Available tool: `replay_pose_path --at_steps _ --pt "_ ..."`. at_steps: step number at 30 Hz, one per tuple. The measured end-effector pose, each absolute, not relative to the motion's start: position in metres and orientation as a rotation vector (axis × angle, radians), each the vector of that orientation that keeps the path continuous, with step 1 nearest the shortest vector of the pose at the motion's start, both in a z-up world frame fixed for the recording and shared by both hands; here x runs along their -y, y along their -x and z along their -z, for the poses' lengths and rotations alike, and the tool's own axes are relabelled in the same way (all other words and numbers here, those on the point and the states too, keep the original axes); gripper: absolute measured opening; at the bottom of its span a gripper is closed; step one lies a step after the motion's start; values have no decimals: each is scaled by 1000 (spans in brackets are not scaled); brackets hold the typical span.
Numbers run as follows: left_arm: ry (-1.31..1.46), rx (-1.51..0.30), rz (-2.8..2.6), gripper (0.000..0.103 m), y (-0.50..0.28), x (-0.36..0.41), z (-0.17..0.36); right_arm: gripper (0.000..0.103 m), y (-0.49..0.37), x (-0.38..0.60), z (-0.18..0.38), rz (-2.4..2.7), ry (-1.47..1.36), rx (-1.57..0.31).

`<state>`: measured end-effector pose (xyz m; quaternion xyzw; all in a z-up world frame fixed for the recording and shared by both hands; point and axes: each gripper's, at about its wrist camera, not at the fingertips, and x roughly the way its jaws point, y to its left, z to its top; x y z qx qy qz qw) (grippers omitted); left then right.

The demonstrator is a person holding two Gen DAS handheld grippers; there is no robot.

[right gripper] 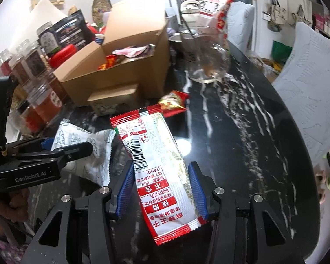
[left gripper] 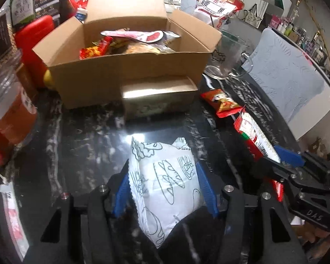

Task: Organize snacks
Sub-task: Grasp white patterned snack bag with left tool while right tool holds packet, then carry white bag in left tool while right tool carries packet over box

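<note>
Left gripper (left gripper: 162, 189) closed on white bread-print packet (left gripper: 165, 187), held over black marble table (left gripper: 81, 136); right gripper (right gripper: 162, 189) closed on long red-and-white packet (right gripper: 158, 165). Farther off on the table, small red packet (right gripper: 173, 103), then small tin box (left gripper: 158, 96) touching open cardboard box (left gripper: 129, 66) with snacks inside; glass jug (right gripper: 209, 55) beyond

White packet (left gripper: 165, 182) with black line drawings of bread, red-and-white sachet (right gripper: 162, 171) with barcode and red label blocks, plain brown cardboard box (left gripper: 129, 66), black marble tabletop (right gripper: 242, 132) veined white, blue ribbed finger pads (right gripper: 125, 189), small red-and-gold packet (left gripper: 222, 103).
</note>
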<state>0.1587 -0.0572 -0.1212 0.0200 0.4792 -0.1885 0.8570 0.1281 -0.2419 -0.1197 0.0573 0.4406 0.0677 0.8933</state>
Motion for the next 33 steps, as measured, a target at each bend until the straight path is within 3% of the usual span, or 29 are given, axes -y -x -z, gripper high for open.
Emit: replay_pose_path --at_steps 5,8,10,21,26,28,33 --pt "19 -1036 418 57 -165 44 129 49 -134 227 121 -153 -116 -917" --pt "46 -1077 401 66 -171 44 136 49 -134 224 121 -142 -110 -921" --pt "47 -1141 388 80 -176 46 145 49 -132 223 121 -132 -105 -925" --pt "-170 -1102 321 91 -166 81 156 49 -128 228 125 -96 -117 -941" --pt "-142 -1059 307 90 -166 77 156 49 -125 231 127 -92 -124 -943" --pt "-154 -1030 322 72 -162 76 153 49 -124 233 128 -93 -130 -943" --pt "-145 -1017 349 67 -160 73 152 49 -123 235 130 -94 -146 -945"
